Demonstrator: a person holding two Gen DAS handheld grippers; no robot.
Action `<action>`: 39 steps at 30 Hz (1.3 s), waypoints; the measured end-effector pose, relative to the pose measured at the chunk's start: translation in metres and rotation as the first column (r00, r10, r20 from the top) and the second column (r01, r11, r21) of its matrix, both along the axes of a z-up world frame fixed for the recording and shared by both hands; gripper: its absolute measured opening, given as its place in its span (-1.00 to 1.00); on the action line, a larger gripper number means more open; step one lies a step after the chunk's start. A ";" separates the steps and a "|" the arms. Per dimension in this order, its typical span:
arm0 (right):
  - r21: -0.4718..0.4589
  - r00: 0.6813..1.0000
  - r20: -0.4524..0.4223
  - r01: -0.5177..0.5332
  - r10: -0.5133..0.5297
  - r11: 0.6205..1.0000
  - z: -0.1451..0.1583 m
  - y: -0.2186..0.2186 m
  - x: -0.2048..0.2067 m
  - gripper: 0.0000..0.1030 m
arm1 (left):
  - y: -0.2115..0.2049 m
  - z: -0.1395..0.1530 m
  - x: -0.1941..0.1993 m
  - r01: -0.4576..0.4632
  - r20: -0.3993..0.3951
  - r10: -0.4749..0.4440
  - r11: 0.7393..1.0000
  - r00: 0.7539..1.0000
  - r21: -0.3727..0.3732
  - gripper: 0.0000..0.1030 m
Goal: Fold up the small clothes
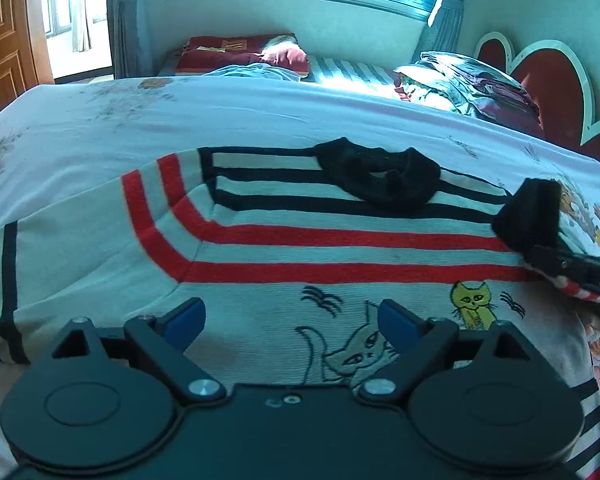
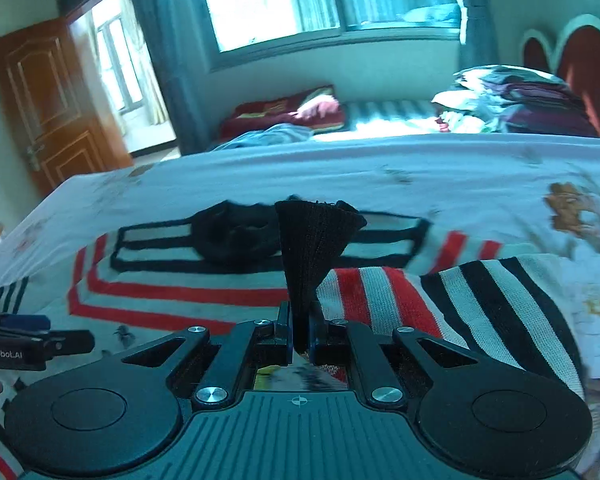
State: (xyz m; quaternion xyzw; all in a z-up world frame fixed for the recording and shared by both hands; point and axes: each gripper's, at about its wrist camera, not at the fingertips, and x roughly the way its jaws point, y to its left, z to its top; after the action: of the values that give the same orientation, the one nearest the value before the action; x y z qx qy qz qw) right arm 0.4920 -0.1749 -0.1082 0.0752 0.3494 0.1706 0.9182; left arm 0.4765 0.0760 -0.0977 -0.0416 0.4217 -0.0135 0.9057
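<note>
1. The sweater [image 1: 300, 248], a small striped knit with cat drawings, is lying spread on the bed [image 1: 180, 112], and its black cuff [image 2: 312, 240] is being gripped in the right tongs [image 2: 300, 334], which are clenched tight on it.
2. The cuff is fanning out above the shut jaws, so the ribbing is reading as soft and springy; it is bunching rather than slipping.
3. The sleeve [image 2: 480, 300] is draping from that grip in loose folds over the right side of the body, which suggests a light, floppy cloth that is following wherever the cuff goes.
4. The left tongs [image 1: 292, 320] are hovering released over the chest, near the grey cat [image 1: 360, 356], with nothing between the blue pads [image 1: 186, 316].
5. The knit is looking grippy and not at all fragile, but it is likely to stretch and sag if it is lifted by one point.
6. Good holds seem to be the cuffs, the hem and the shoulder seams, where the cloth is doubled.
7. The black collar [image 1: 380, 176] is lying at the far edge, bunched and thicker.
8. The other sleeve [image 1: 4, 300] is trailing off the left edge.
</note>
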 end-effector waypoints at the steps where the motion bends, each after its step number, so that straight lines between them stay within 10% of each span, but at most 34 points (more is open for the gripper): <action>1: -0.004 1.000 -0.009 -0.029 0.029 1.000 -0.004 0.016 0.001 -0.88 | 0.008 0.000 -0.002 -0.012 -0.001 0.012 1.000 1.000 -0.012 0.77; 11: -0.067 0.985 -0.080 -0.159 0.153 0.985 -0.051 0.108 -0.001 -0.70 | 0.052 -0.003 -0.010 -0.052 0.011 0.053 0.995 0.999 -0.082 0.78; 13: -0.052 0.986 -0.055 -0.161 0.158 0.986 -0.044 0.104 -0.006 -0.30 | 0.046 -0.002 -0.005 -0.037 0.024 0.040 0.993 0.999 -0.108 0.82; 22: 0.048 0.992 0.071 0.104 -0.108 0.993 0.003 0.006 -0.015 -0.28 | -0.017 -0.019 0.029 0.085 -0.011 -0.091 0.963 0.996 -0.256 0.69; 24: 0.057 0.979 0.079 0.183 -0.187 0.982 0.009 -0.022 -0.017 -0.28 | -0.029 -0.027 0.033 0.070 -0.047 -0.080 0.982 0.996 -0.178 0.54; 31: 0.098 0.905 0.012 0.421 -0.424 0.902 0.006 -0.109 -0.033 -0.28 | -0.028 -0.046 0.046 0.040 -0.066 -0.061 0.960 0.996 -0.279 -0.82; 39: 0.130 0.878 -0.086 0.478 -0.470 0.869 -0.004 -0.155 -0.045 -0.29 | -0.007 -0.014 0.036 0.025 0.076 -0.012 0.985 0.997 -0.173 -0.83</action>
State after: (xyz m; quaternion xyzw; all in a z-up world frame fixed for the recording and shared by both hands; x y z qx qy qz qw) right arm 0.4472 -0.3303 -0.1126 0.2304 0.3305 -0.0366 0.9145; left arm 0.5121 0.0688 -0.1118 -0.1161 0.3849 -0.0603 0.9136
